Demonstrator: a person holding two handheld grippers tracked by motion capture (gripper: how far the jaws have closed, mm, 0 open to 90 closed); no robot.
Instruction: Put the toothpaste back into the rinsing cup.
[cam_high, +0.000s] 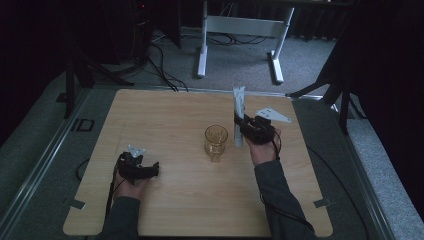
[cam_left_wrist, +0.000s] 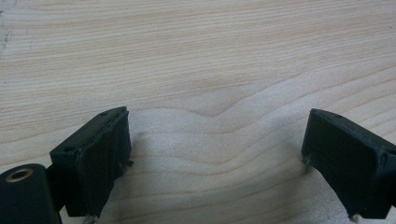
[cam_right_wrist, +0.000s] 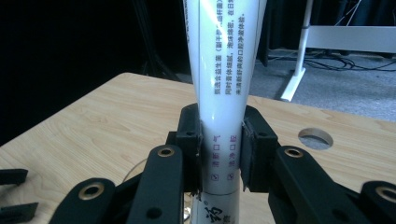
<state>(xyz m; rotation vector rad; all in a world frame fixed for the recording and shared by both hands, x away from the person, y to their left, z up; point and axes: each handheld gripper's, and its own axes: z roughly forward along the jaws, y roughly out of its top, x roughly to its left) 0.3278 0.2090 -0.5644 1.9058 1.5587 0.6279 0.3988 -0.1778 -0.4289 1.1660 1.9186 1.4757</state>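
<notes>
My right gripper (cam_high: 241, 128) is shut on a white tube (cam_high: 239, 106) with printed text, holding it upright over the table right of centre. In the right gripper view the two black pads (cam_right_wrist: 188, 140) clamp the tube (cam_right_wrist: 225, 56) near its lower part, and the tube rises out of the top of the view. A clear amber-tinted glass (cam_high: 216, 141) stands on the wooden table (cam_high: 170, 120), just left of the tube and apart from it. My left gripper (cam_high: 153, 169) rests low at the front left, open. Between its jaws I see bare wood (cam_left_wrist: 215, 126).
A round cable hole (cam_right_wrist: 315, 138) sits in the tabletop near its far edge. Beyond the table a white desk frame (cam_high: 240, 30) stands on grey carpet with cables. Dark stands flank the table's back corners.
</notes>
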